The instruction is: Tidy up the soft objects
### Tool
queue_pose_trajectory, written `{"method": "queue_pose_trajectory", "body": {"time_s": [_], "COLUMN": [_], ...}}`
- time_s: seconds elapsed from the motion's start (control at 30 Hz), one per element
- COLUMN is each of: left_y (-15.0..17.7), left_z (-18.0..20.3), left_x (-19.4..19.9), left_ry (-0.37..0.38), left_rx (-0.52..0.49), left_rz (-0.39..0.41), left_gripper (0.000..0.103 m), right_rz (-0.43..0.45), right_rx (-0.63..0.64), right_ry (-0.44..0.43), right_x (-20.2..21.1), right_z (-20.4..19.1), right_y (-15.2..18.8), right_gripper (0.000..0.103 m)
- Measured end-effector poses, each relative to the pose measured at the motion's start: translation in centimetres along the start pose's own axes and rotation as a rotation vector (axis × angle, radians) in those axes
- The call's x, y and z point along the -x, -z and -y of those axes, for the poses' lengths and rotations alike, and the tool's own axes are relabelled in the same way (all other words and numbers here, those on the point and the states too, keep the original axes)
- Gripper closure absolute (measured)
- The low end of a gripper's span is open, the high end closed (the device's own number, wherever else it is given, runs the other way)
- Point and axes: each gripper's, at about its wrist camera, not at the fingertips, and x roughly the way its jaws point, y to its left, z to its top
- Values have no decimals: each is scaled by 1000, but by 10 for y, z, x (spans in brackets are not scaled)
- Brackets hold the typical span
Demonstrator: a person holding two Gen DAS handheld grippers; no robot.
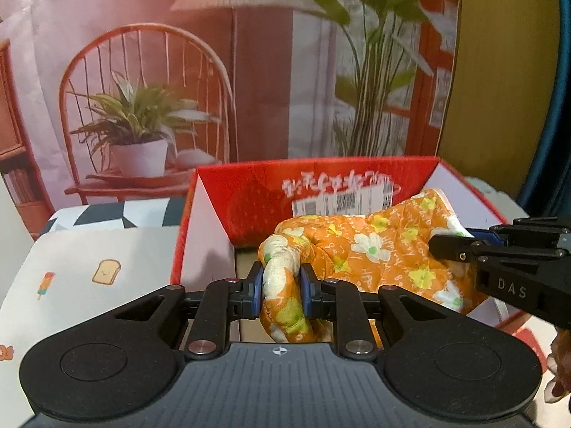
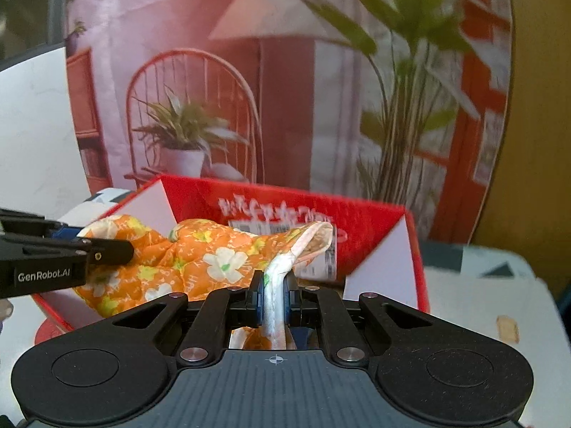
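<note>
The left gripper [image 1: 282, 290] is closed on a thick, rolled end of the orange cloth [image 1: 374, 249], and its blue pads [image 1: 257, 287] press the roll from both sides. The cloth has white and yellow flowers, and it hangs between the two tools over the open red box [image 1: 249, 196]. In the left wrist view the right gripper [image 1: 460, 240] comes in from the right edge, seen from its side, and its tip meets the far end of the cloth, but here I cannot tell how its jaws stand.

The right wrist view answers this: the right gripper [image 2: 274, 294] is closed tight on the thin white hem of the cloth [image 2: 221, 260], which passes straight down between the pads. This view also shows the pale inner side of the cloth, folded over near the label on the box wall (the print there is too blurred to read). The left gripper [image 2: 107, 248] is seen here from the side at the left edge, with its tip on the other end of the cloth.

Only the left wrist view shows the brown floor of the box just under the rolled end, and the white tablecloth [image 1: 107, 249] with small pictures of toast and an ice lolly beside the box. Part of a hand [image 1: 560, 367] shows at the lower right edge. Both views show the red box [image 2: 357, 214] before a printed backdrop [image 1: 142, 71] with a chair, potted plants and a lamp
</note>
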Motion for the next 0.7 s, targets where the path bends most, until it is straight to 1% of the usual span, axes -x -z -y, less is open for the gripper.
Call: {"method": "queue_pose_trajectory", "body": {"time_s": [0.1, 0.17, 0.27, 0.3, 0.33, 0.4, 0.43, 0.47, 0.5, 0.6, 0.7], "left_y": [4, 6, 7, 6, 6, 7, 9, 10, 10, 12, 13], "left_z": [-3, -6, -8, -7, -8, -10, -12, -12, -13, -14, -15], "left_x": [-2, 0, 1, 1, 2, 6, 10, 12, 14, 24, 36], "left_ry": [14, 19, 12, 6, -4, -20, -14, -7, -1, 10, 32], "left_rx": [-3, -1, -3, 0, 3, 21, 29, 31, 31, 22, 18], "left_rz": [-23, -21, -27, -27, -27, -11, 3, 6, 5, 14, 21], "left_gripper": [79, 79, 74, 68, 52, 37, 36, 36, 36, 36, 36], "right_rz": [-24, -33, -43, -46, -50, -51, -39, -24, -10, 20, 56], "right_rx": [-23, -33, -32, -33, -35, -34, -31, -29, -31, -57, -86], "right_ry": [-8, -11, -7, -5, -2, 14, 25, 46, 64, 73, 59], "right_x": [-3, -3, -3, -3, -3, -3, -1, 2, 5, 13, 27], "right_z": [3, 4, 2, 2, 1, 0, -1, -2, -2, 1, 2], "right_y": [4, 7, 10, 10, 11, 11, 11, 11, 11, 10, 13], "right_gripper": [94, 94, 93, 93, 93, 89, 86, 80, 76, 76, 76]}}
